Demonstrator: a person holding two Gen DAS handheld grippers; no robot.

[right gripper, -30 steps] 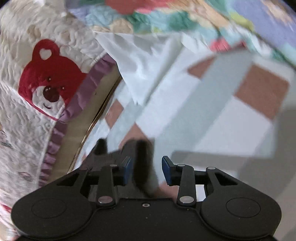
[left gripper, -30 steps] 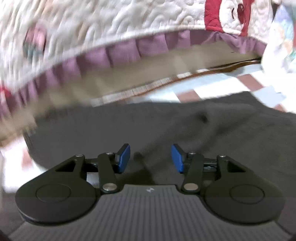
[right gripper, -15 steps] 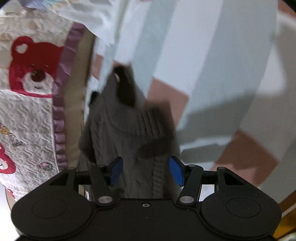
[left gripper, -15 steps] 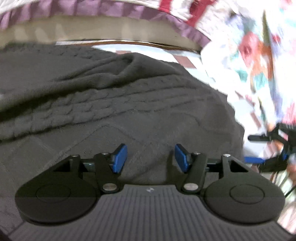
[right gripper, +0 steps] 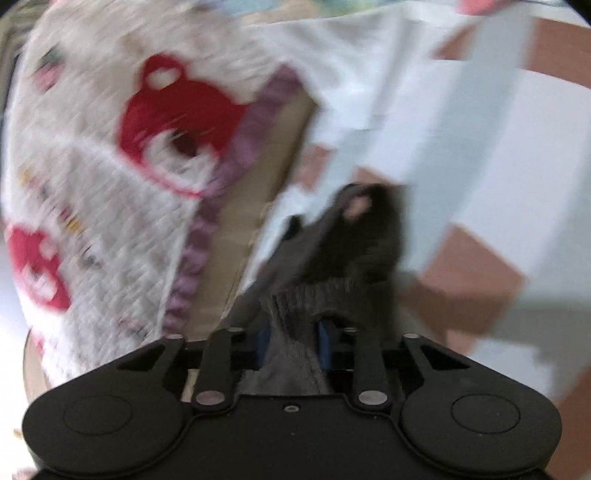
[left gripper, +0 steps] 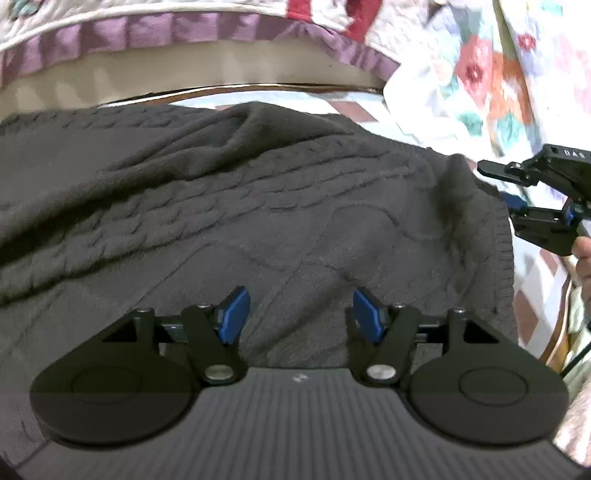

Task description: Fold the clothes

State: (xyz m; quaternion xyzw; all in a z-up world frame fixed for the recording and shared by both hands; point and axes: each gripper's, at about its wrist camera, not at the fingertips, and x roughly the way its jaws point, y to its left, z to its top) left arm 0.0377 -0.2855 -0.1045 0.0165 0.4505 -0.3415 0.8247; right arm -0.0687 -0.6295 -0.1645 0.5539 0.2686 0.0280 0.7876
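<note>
Your right gripper [right gripper: 291, 341] clenches the ribbed hem of the dark grey cable-knit sweater [left gripper: 258, 206]; your left gripper [left gripper: 298, 314] hovers released over it. Fold likely just starting: next, grip the near edge on the checked bedsheet [right gripper: 498, 122].

The right gripper [right gripper: 291, 345], spread wide half a second ago, now clamps the gray sweater's [right gripper: 325, 295] ribbed edge at lower centre.

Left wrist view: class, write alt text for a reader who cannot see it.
A dark grey cable-knit sweater lies spread and rumpled, filling most of the view, with the open left gripper over its near part. At the right edge, the right gripper is at the sweater's side hem. Behind runs a white quilt with a purple frill.
</note>
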